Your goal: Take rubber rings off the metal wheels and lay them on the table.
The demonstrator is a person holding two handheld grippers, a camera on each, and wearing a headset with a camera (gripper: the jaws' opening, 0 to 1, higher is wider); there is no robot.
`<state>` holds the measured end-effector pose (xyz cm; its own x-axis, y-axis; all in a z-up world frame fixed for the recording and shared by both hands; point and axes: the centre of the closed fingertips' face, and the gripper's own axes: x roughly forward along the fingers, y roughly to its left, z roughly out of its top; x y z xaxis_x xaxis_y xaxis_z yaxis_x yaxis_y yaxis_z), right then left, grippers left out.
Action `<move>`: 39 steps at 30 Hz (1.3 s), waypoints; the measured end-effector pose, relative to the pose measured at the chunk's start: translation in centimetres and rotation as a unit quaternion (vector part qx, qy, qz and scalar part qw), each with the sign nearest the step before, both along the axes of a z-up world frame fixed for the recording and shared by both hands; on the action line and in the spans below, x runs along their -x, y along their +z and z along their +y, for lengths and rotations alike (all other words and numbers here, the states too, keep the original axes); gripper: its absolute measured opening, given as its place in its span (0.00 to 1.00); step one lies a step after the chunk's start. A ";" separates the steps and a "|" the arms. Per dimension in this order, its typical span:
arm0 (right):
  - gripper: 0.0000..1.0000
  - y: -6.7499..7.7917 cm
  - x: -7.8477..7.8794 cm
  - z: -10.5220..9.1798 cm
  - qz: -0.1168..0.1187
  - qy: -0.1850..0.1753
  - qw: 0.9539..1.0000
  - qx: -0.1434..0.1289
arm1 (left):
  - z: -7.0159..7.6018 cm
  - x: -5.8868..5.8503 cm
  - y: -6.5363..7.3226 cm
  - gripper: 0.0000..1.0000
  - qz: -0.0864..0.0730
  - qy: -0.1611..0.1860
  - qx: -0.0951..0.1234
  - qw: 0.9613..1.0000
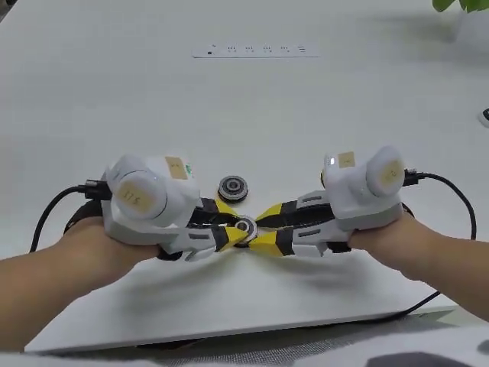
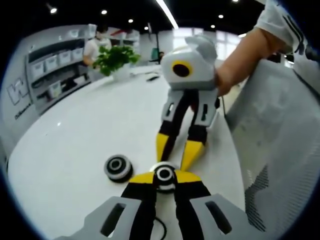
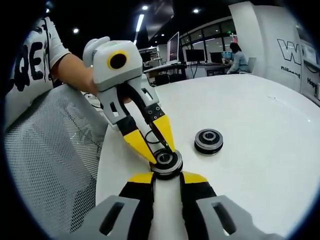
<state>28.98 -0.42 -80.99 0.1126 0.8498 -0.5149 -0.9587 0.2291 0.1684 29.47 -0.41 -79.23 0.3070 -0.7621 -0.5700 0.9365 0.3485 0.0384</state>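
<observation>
- Head view: the left gripper (image 1: 233,224) and the right gripper (image 1: 266,227) come in from opposite sides and meet tip to tip on one metal wheel (image 1: 244,226), near the front edge of the table (image 1: 321,107). The wheel lies flat, bore upward, squarely between them and equally near both. A second wheel (image 1: 233,187) lies just beyond on the far side, apart from the jaws and a little to the left. The yellow tips hide most of the clamped wheel's rim.
- Left gripper view: its own jaws are drawn in on either side of the wheel, tips against the rim, so it appears to have the wheel clamped. The right gripper's tips straddle the wheel's far side, slightly parted.
- Right gripper view: the wheel sits at the very tips of its narrowly parted jaws. Whether they pinch the rubber ring (image 3: 167,173) or merely touch it, I cannot tell. The dark band suggests the ring is not yet off. Peeling it would likely mean pulling rightward, away from the left gripper's hold.
</observation>
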 end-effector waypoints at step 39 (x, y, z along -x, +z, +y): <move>0.00 0.0 -0.2 -0.6 0.056 -0.044 0.997 -0.006 | 0.1 -0.2 -0.2 0.13 -0.007 0.006 -0.008 1.000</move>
<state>29.19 -0.98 -81.00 0.1286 0.8460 -0.5174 -0.9103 0.3077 0.2769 29.65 -0.34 -79.41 0.3240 -0.7492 -0.5777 0.9317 0.3585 0.0576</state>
